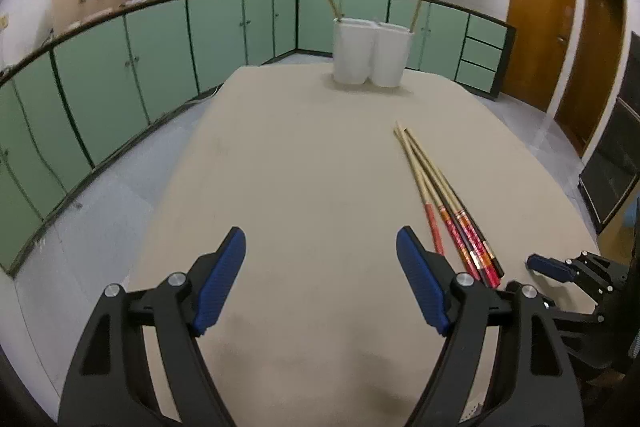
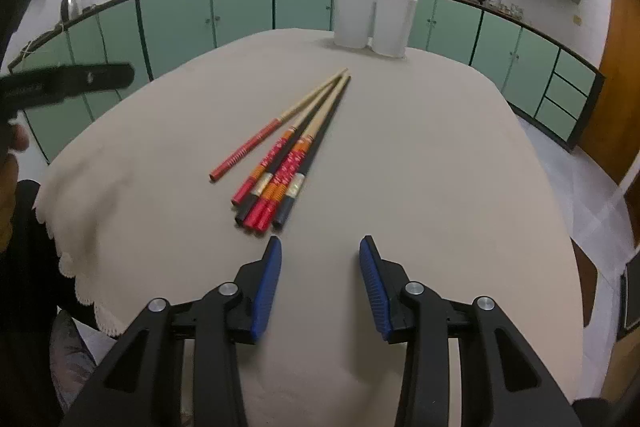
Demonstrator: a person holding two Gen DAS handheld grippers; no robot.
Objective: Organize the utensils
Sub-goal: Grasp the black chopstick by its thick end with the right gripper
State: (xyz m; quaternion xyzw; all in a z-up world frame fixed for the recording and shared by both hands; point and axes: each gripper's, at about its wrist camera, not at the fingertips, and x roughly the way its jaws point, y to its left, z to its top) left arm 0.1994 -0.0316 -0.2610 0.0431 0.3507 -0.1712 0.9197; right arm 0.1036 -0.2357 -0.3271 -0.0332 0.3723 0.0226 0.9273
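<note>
Blue pads frame the bottom of both views, and both of my grippers hang over the beige tablecloth [image 1: 304, 163] with nothing between their fingers. On my left gripper [image 1: 320, 279] the jaws stand wide apart, bare cloth showing in the gap. On my right gripper [image 2: 320, 283] the jaws are parted less widely, also gripping nothing.

Just ahead of my right gripper, slightly to its left, lies a bundle of chopsticks [image 2: 288, 155] flat on the cloth. Their red, orange and dark decorated ends point toward me; their pale and dark tips fan together toward the far side. One red-ended stick lies a little apart on the left of the bundle. From my left wrist view the same chopsticks [image 1: 440, 187] lie to the right of my left gripper, and my right gripper shows at the right edge beyond their ends.

Farther on, near the far edge of the table, stands a white two-part holder [image 2: 374, 23], with one chopstick leaning out of each compartment. Behind it runs a row of green cabinets [image 1: 160, 43].
</note>
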